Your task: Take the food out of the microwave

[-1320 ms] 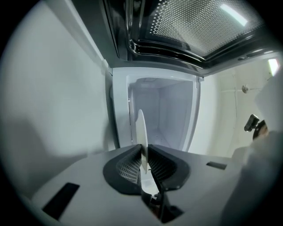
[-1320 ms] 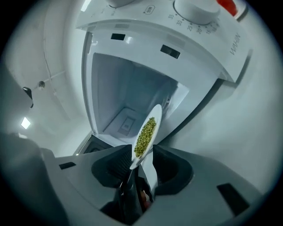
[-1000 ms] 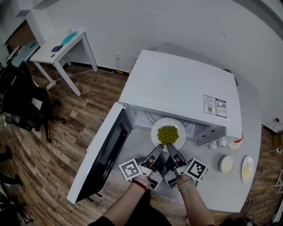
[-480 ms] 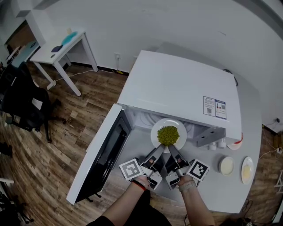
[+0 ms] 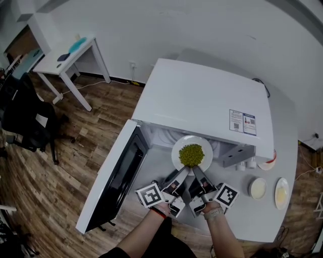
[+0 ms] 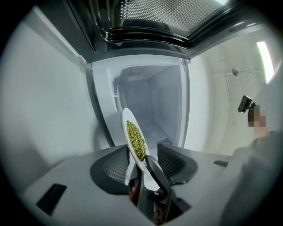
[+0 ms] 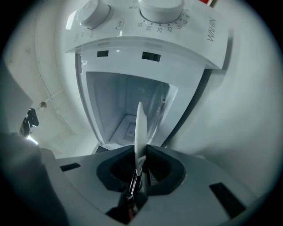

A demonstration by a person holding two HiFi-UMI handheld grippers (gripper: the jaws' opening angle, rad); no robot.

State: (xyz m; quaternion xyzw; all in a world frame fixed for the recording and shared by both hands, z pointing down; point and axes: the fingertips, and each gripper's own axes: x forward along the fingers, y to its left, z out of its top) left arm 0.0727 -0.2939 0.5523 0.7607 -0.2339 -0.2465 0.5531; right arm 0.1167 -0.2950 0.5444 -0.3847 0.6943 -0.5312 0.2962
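Two grippers meet at the near rim of the white plate [image 5: 206, 151], which sits at the mouth of the open microwave [image 5: 202, 101] with its pile of green peas [image 5: 191, 154] on top. The left gripper [image 5: 184, 172] has just been opening. In the left gripper view its jaws stand wide, with the plate's edge between them but not clamped. A dark curved piece crosses in front of the plate there, and I cannot tell what it is. The right gripper [image 7: 140, 163] is drawn narrow, its jaws pinching the thin plate rim, which shows edge-on in the right gripper view.

From the head view the microwave's top hides nearly all of the cavity, and both grippers' tips disappear under the plate rim. The door [image 5: 113, 181] hangs open to the left. Two knobs [image 7: 161, 6] on the control panel are cut off by the frame's upper edge. On the grey surface [image 5: 287, 131] to the right lie two small dishes [image 5: 258, 187], their contents too pale to name. A red-edged item [image 5: 267, 162] is half hidden behind the microwave's corner. Both forearms run out of the bottom edge.
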